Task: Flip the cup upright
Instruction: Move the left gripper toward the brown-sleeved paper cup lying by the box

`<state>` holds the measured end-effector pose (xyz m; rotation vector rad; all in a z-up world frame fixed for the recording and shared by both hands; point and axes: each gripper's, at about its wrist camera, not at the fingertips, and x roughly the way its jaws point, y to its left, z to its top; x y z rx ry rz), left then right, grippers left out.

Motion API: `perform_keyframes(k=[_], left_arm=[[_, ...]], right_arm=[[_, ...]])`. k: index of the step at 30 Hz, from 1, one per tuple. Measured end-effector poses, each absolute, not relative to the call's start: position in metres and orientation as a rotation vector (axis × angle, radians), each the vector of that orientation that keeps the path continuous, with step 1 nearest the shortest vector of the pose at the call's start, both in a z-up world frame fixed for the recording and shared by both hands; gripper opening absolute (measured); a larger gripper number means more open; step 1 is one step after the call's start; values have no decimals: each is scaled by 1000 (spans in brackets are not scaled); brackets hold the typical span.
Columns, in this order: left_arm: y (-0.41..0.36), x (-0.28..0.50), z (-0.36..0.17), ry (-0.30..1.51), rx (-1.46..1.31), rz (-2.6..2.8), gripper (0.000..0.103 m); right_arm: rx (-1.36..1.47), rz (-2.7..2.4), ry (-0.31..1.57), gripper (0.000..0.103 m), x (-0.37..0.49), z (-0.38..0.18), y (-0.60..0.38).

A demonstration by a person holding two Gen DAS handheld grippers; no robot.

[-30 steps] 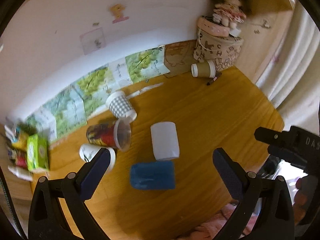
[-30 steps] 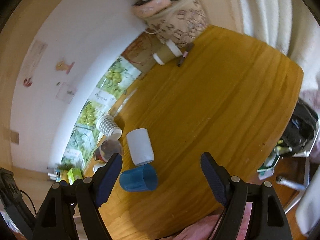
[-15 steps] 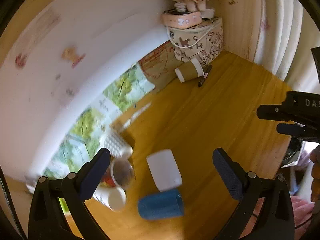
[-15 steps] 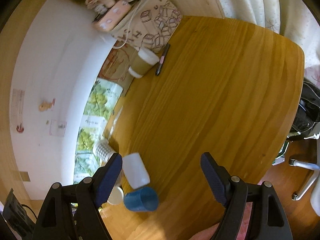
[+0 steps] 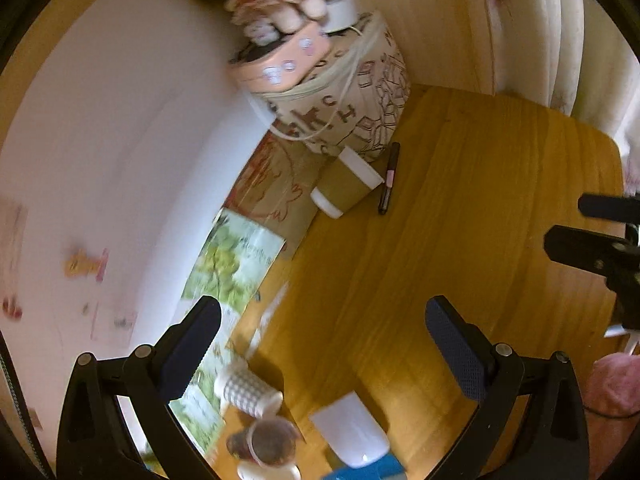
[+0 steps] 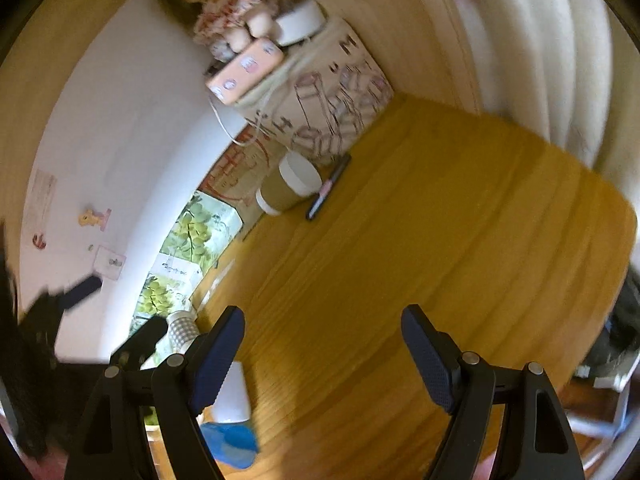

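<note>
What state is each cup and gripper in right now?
Brown paper cup: lying on its side by the printed box.
White cup: lying on its side.
Checked cup: tipped over.
Blue cup: on its side, partly out of view.
Left gripper: open, empty.
Right gripper: open, empty.

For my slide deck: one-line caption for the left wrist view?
Open left tool above wooden table, brown paper cup lying on its side beside a pen.
</note>
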<state>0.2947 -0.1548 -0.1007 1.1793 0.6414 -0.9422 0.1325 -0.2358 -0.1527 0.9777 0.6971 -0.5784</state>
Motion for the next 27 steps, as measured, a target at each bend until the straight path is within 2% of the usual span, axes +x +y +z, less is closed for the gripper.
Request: perform_keyframes(k=[8,18,27], left_arm=[[-214,310,-141,663,1284,-946,102],[-269,358,-186,821,1210,-932,102],[-288,378,-221,837,1207,-928,102]], right_arm=[[760,-487,649,81,147,-162,-265],[516,-371,624,81,188,-181,-280],[455,-296,695,81,221,-212,-289]])
